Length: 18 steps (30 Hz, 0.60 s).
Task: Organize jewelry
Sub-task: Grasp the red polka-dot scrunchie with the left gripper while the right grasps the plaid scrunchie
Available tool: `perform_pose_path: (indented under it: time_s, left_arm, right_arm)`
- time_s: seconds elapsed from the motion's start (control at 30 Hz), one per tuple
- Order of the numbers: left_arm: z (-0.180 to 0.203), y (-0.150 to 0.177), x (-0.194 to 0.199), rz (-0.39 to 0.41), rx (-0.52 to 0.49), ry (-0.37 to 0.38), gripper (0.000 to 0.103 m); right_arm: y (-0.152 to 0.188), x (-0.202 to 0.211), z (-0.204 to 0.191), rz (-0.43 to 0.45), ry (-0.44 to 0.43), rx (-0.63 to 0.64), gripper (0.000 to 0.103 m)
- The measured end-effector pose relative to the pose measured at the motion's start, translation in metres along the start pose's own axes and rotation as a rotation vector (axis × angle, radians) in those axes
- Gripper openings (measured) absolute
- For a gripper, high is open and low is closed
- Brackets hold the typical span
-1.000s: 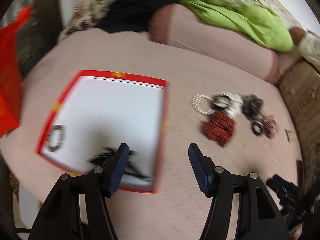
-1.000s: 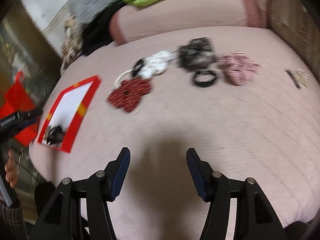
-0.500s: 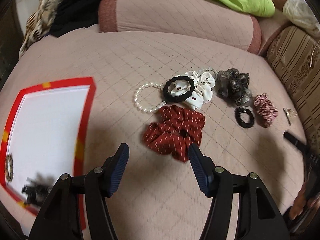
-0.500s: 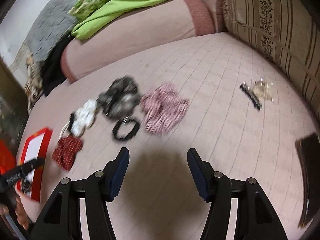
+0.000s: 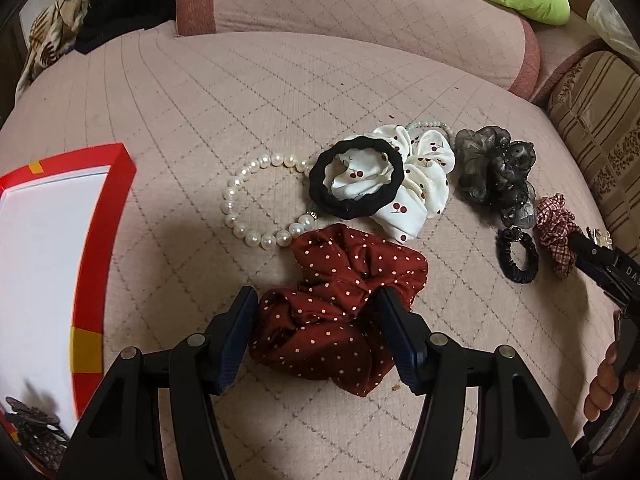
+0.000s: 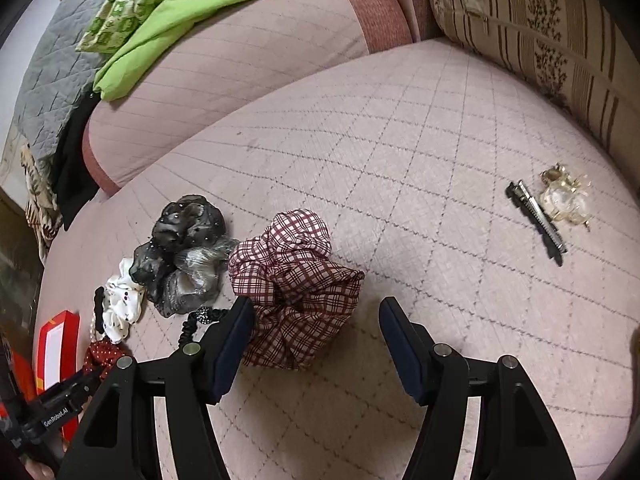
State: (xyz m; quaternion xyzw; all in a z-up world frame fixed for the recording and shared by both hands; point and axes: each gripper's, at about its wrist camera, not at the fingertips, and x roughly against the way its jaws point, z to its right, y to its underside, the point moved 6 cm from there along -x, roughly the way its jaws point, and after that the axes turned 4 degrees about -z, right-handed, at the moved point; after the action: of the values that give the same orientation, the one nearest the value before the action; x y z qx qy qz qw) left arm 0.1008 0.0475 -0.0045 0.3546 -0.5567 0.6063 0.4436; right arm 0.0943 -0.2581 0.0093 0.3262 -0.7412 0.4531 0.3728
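Note:
My left gripper is open with its fingers either side of a dark red polka-dot scrunchie on the pink cushion. Behind it lie a pearl bracelet, a black hair band on a white cherry scrunchie, a grey sheer scrunchie and a small black hair tie. My right gripper is open just over a plaid scrunchie, which sits nearer its left finger. A red-rimmed white box at the left holds a dark piece.
A black hair clip and a clear gold claw clip lie at the right. A pink bolster with a green cloth is behind, and a striped cushion at the right.
My left gripper has swung right from over the box and closed in on the red scrunchie. My right gripper has moved in toward the plaid scrunchie.

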Motion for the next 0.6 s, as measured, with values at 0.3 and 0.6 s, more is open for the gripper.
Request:
perform_pose_path:
  time_s: [0.3,0.6]
  left_arm:
    - [0.003,0.008,0.001,-0.01,0.011,0.005,0.022]
    - [0.022,0.024,0.041,0.037,-0.026,0.044,0.01]
  right_arm:
    - [0.006,-0.01,-0.01,-0.038,-0.032,-0.001,0.018]
    - [0.023,0.018,-0.014,-0.01,-0.029,0.023,0.006]
